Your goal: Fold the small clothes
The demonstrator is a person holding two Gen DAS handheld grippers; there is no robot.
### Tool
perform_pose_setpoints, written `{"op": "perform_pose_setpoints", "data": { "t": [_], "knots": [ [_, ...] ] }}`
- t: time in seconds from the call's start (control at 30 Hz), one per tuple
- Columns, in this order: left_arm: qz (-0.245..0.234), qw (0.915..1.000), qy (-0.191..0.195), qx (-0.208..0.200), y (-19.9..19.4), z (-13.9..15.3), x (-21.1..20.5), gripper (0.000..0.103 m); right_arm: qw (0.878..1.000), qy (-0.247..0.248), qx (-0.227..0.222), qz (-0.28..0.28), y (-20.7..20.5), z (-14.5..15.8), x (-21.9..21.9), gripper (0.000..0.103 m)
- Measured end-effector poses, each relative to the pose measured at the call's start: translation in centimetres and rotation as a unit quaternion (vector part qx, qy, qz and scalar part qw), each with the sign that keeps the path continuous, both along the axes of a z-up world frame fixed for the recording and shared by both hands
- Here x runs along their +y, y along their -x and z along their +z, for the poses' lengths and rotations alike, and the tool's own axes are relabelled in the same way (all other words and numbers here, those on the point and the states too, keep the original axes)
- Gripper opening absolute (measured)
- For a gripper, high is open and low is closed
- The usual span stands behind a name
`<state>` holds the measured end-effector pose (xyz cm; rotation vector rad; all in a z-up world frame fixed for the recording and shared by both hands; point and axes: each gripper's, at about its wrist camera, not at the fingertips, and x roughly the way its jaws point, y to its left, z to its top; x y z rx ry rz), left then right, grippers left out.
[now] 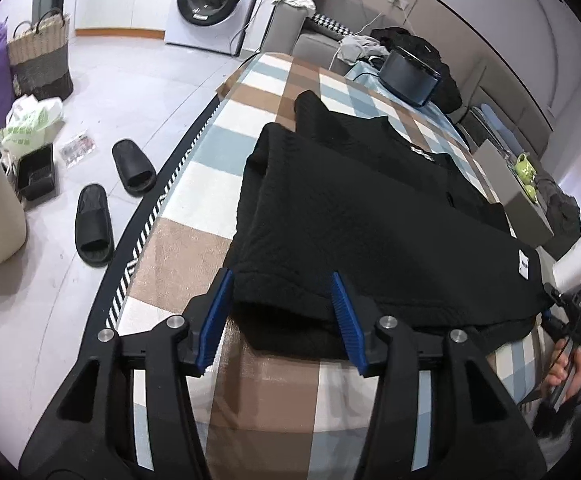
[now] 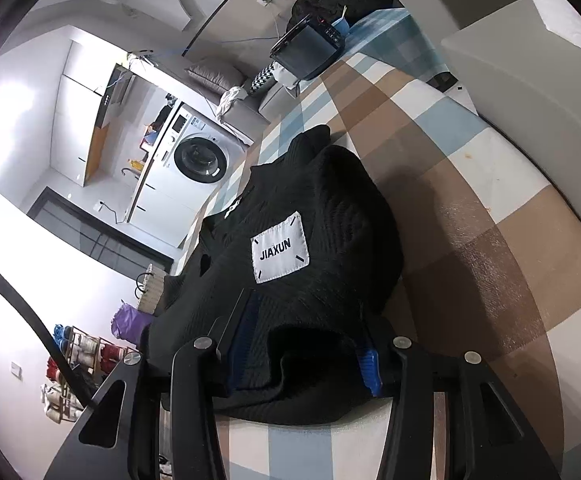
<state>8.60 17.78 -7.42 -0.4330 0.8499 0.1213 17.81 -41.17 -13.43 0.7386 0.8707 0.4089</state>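
Note:
A black knit sweater (image 1: 370, 216) lies on the checked table cover (image 1: 258, 392), partly folded, with a white patch near its right hem. My left gripper (image 1: 282, 292) is open, its blue pads astride the sweater's near hem, which lies between them. In the right wrist view the sweater (image 2: 314, 216) shows a white JIAXUN label (image 2: 280, 247). My right gripper (image 2: 306, 320) is open around the sweater's bunched edge, and cloth drapes over the fingers and hides their tips. The right gripper and the hand holding it show at the far right of the left wrist view (image 1: 570, 320).
A dark box device (image 1: 408, 76) and a heap of clothes sit at the table's far end. A grey box (image 1: 518, 196) and green cups stand on the right. Two black slippers (image 1: 106, 196), bags, a basket and a washing machine (image 1: 210, 0) are on the floor to the left.

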Motion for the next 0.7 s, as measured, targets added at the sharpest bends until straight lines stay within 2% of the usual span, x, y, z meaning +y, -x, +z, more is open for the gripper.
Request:
{"op": "perform_pose_setpoints", "data": {
  "t": [0.3,0.57,0.67,0.7],
  "knots": [
    [0.023,0.9994,0.021,0.013,-1.6,-1.4,1.2,0.047,1.0,0.002,0.003,-0.003,0.2,0.0,0.1,0.046],
    [-0.02,0.9983,0.015,-0.053,-1.5,1.0,-0.6,0.047,1.0,0.003,0.001,-0.004,0.3,0.2,0.1,0.047],
    [-0.007,0.9994,0.006,-0.034,-2.4,0.7,-0.6,0.045,1.0,0.001,0.0,-0.001,0.0,0.1,0.4,0.046],
    [0.001,0.9995,0.013,-0.028,-2.8,0.3,-0.3,0.039,1.0,0.0,0.0,0.0,-0.1,0.0,0.5,0.046]
  ]
}}
